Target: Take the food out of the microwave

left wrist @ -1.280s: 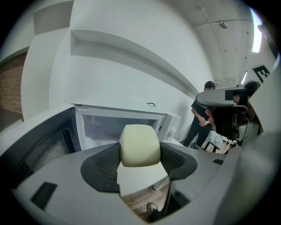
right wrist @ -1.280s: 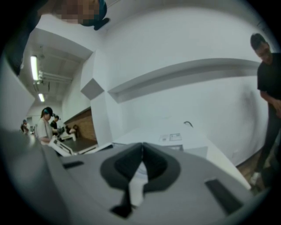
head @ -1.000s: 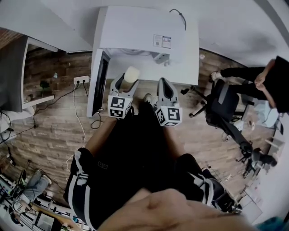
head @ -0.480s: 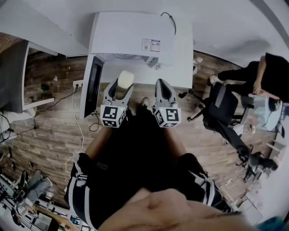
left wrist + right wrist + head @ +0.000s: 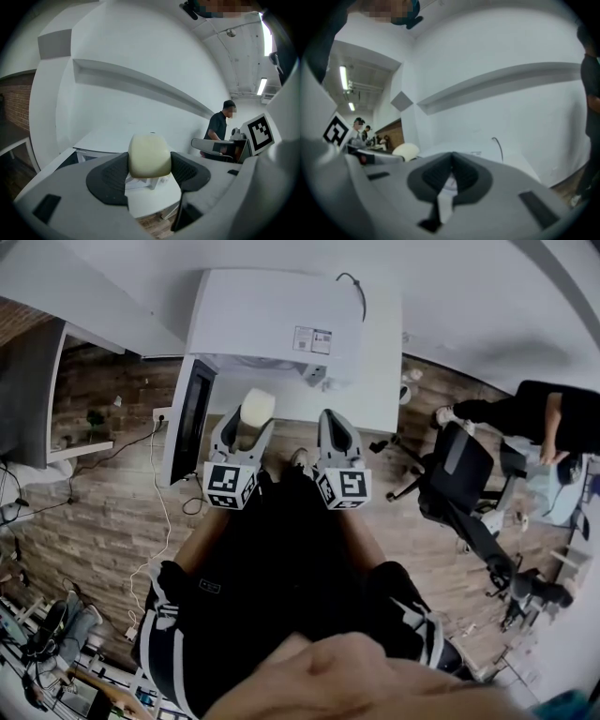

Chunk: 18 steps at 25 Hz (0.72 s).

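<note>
Well, your left tool was clamped on the pale bun, which sat just in front of the microwave, beside its open door. Your right tool was pressed together and empty. A gentle squeeze suited soft food; you should have carried it level toward bare table.

Left tool clamps the food; right tool beside it, jaws together.
</note>
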Tool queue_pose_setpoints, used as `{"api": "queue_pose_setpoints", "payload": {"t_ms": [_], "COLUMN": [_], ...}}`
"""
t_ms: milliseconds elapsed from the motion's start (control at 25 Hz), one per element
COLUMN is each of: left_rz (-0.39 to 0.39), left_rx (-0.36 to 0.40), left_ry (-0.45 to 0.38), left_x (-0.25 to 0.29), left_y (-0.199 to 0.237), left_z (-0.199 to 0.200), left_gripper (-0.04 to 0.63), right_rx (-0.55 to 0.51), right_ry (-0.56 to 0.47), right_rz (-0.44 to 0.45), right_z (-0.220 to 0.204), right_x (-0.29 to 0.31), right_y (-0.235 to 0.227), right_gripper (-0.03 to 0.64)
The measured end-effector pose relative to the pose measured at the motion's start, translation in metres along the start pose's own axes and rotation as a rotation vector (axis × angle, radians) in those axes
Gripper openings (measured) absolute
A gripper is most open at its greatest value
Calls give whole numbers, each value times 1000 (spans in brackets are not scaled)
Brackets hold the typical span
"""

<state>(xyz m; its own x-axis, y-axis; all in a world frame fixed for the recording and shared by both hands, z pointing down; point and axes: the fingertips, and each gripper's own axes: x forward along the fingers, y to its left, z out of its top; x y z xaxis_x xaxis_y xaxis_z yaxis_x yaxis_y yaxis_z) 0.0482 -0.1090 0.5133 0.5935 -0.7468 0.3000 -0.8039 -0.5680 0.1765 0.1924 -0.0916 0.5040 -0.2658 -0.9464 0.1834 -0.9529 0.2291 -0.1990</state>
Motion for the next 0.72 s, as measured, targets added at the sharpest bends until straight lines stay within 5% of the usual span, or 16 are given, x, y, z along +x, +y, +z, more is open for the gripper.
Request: {"api": "queue_pose_setpoints", "payload": {"t_ms": [720], "left_rz": [-10], "left_rx": [-32], "left_ry": [-9], "left_x": [2], "left_y": [2], "left_z": [0], "left_gripper": [308], "right_rx": [9], "right_ry": [4], "right_rz": [-3], "right_z": [-3], "right_x": [1], "right_y": [4], "right_gripper": [31]}}
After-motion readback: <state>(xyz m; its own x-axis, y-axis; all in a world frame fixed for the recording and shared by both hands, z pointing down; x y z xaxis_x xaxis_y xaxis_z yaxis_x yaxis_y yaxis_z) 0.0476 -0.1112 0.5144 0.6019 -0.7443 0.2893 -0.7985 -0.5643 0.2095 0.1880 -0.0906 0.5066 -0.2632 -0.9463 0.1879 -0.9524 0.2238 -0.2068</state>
